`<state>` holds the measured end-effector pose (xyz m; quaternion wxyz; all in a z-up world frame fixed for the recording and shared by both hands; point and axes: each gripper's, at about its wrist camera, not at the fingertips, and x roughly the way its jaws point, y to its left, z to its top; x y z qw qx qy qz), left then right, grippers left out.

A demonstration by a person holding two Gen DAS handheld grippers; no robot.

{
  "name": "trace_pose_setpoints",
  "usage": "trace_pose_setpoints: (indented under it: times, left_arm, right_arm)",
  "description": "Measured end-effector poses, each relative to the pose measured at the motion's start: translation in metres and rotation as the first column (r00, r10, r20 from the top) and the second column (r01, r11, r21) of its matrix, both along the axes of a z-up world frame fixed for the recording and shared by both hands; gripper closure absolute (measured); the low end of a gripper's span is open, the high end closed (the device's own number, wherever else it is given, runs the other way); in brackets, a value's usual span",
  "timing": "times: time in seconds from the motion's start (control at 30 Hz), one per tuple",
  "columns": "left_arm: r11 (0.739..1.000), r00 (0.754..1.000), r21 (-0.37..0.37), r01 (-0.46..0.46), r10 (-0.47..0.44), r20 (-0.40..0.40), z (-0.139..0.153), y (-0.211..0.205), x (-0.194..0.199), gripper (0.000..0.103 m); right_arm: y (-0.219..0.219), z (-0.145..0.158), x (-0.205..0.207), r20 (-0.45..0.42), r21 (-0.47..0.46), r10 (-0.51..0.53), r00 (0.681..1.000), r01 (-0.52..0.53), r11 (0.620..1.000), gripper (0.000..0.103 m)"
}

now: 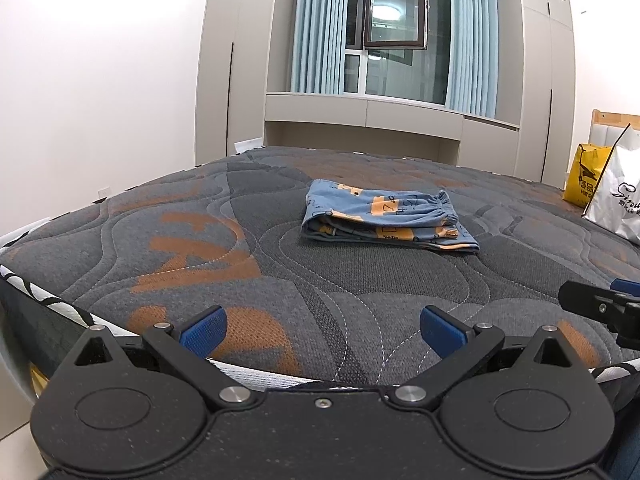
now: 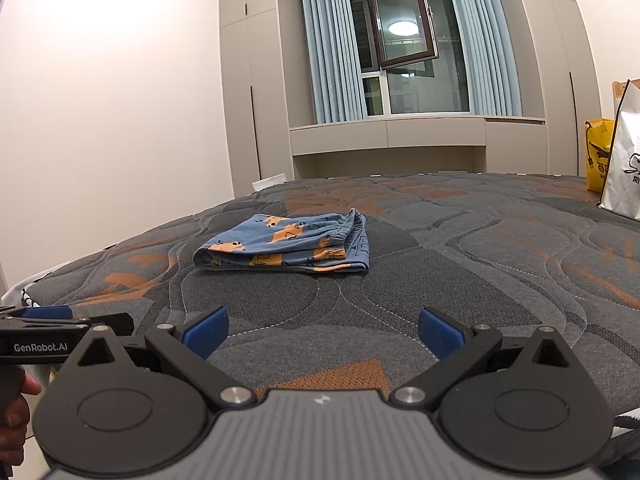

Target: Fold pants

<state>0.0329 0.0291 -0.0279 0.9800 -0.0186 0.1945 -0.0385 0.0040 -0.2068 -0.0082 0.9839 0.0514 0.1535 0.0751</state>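
A pair of blue pants with orange prints [image 1: 384, 214] lies folded into a small stack on the grey and orange quilted mattress [image 1: 248, 264]. It also shows in the right wrist view [image 2: 288, 246], elastic waistband toward the right. My left gripper [image 1: 322, 330] is open and empty near the mattress's front edge, well short of the pants. My right gripper [image 2: 322, 332] is open and empty, also back from the pants. The right gripper shows at the right edge of the left wrist view [image 1: 600, 304]; the left one shows at the left edge of the right wrist view [image 2: 60, 322].
A white shopping bag [image 1: 620, 196] and a yellow bag [image 1: 586, 180] stand on the mattress at the far right. Wardrobes, a window with blue curtains [image 2: 332, 44] and a white wall lie beyond the bed. The mattress edge drops off at the left [image 1: 36, 292].
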Motion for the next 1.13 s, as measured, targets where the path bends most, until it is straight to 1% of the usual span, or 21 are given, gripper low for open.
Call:
trace_pose_setpoints:
  times: [0.2,0.63,0.8,1.13]
  left_arm:
    - [1.0,1.0,0.006,0.006,-0.006,-0.019,-0.003,-0.004,0.007,0.001]
    - [1.0,0.999,0.003,0.012,-0.012,-0.044,-0.008,-0.01,0.03,0.001]
    - [1.0,1.0,0.005,0.017,-0.017,-0.023,-0.008,-0.014,0.039,0.001]
    - [1.0,0.999,0.008,0.001,-0.001,-0.046,-0.01,-0.018,0.06,0.001]
  right_arm:
    - [-0.003,-0.001,0.001,0.015,0.011,0.002,1.0,-0.002,1.0,0.0]
    - [-0.005,-0.012,0.023,-0.014,0.012,0.001,1.0,-0.001,1.0,0.0]
    - [-0.008,-0.017,0.032,-0.018,0.02,0.002,1.0,-0.002,1.0,0.0]
    - [-0.012,-0.02,0.048,-0.026,0.022,0.004,1.0,-0.003,1.0,0.0]
